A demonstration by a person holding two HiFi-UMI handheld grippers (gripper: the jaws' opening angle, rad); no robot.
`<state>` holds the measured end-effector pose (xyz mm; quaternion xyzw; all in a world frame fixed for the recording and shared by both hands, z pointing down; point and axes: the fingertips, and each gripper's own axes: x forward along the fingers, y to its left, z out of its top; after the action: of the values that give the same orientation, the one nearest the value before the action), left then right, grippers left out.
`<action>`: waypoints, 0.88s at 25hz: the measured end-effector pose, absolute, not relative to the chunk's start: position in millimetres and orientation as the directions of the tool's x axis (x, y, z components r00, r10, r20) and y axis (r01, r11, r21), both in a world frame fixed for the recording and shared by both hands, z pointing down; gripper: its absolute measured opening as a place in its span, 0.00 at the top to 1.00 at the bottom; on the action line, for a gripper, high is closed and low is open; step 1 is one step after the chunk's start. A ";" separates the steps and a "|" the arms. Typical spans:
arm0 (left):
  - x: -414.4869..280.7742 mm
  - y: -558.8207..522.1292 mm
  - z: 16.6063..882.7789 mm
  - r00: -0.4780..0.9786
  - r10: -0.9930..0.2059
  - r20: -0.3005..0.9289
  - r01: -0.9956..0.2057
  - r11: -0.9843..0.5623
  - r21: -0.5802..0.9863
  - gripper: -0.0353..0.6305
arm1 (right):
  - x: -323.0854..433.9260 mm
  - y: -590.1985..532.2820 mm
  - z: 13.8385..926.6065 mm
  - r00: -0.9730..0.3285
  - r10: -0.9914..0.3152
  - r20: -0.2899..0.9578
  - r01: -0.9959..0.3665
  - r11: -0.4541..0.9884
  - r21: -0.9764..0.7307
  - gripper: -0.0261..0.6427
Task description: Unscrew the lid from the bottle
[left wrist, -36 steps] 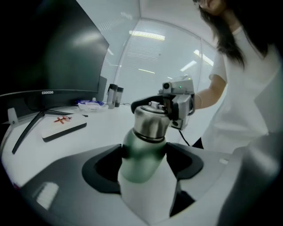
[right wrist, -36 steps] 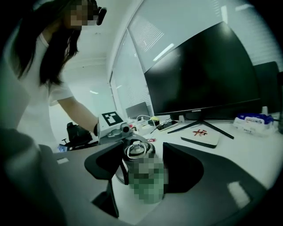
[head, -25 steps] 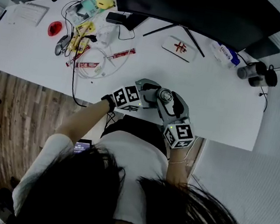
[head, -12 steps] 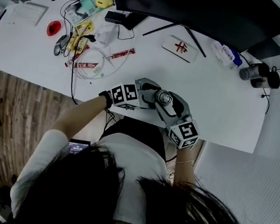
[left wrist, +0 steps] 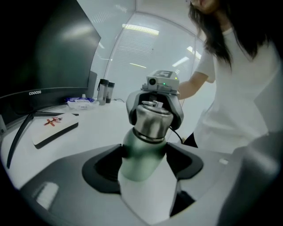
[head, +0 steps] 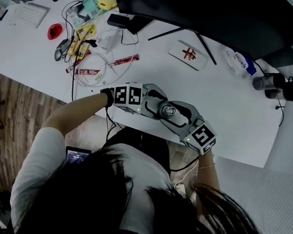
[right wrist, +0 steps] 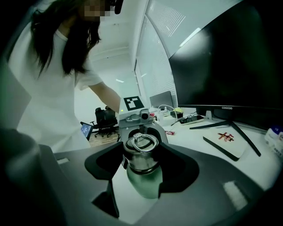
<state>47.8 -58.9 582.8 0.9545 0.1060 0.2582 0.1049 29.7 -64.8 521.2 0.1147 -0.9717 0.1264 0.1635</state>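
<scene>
While both tools meet in the middle of the head view, the green bottle (left wrist: 140, 161) sits between them, over the near edge of the white tabletop (head: 234, 110). Its shiny steel lid (right wrist: 140, 154) is on top, with a small ring lying flat on it. The left tool (head: 158, 105) comes in from the left of the frame and is clenched on the green body, one dark pad pressed to each side. The right tool (head: 178, 117) comes in from the lower right and is clenched on the lid, just above the green part. The two tools face each other and are very close.

Further up the tabletop lies a flat white case (head: 189, 52) with red marks, under the foot of a big dark monitor (head: 206, 8). At the upper left is a heap of cables (head: 103, 61) and a small red thing (head: 56, 30). At the upper right stand two dark cups (head: 274, 84). A wooden floor (head: 15, 116) shows at the left.
</scene>
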 end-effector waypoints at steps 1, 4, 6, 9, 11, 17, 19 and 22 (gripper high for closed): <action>47.9 -58.7 583.0 0.840 0.265 0.473 0.158 -0.954 0.255 0.40 | 29.3 -64.3 521.1 -0.921 -0.166 0.351 -0.249 0.946 -0.205 0.58; 48.6 -57.9 583.0 0.837 0.273 0.473 0.169 -0.953 0.252 0.40 | 30.3 -64.6 515.8 -0.929 -0.158 0.334 -0.239 0.947 -0.217 0.58; 48.0 -57.3 583.1 0.839 0.271 0.472 0.165 -0.953 0.254 0.40 | 32.2 -65.8 509.8 -0.934 -0.175 0.312 -0.253 0.940 -0.229 0.58; 45.2 -57.7 583.2 0.841 0.255 0.476 0.138 -0.954 0.268 0.40 | 36.4 -69.9 499.2 -0.934 -0.217 0.283 -0.288 0.927 -0.240 0.58; 43.1 -59.7 582.0 0.842 0.232 0.486 0.110 -0.958 0.266 0.40 | 41.7 -73.4 492.1 -0.929 -0.252 0.272 -0.318 0.918 -0.237 0.58; 31.6 -71.2 558.8 0.885 0.117 0.451 0.013 -0.974 0.226 0.40 | 57.2 -83.4 476.3 -0.882 -0.383 0.275 -0.442 0.875 -0.196 0.58; 27.8 -75.8 546.7 0.897 0.073 0.435 -0.018 -0.979 0.201 0.40 | 62.6 -88.4 473.5 -0.852 -0.438 0.288 -0.499 0.846 -0.188 0.58; 23.4 -83.1 528.9 0.908 0.009 0.418 -0.061 -0.986 0.155 0.40 | 66.9 -98.3 463.0 -0.798 -0.525 0.295 -0.586 0.791 -0.175 0.58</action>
<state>23.4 -83.1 528.9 0.9733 -0.0133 0.2136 0.0827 66.9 -98.3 463.0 0.2957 -0.9393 0.1299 0.1162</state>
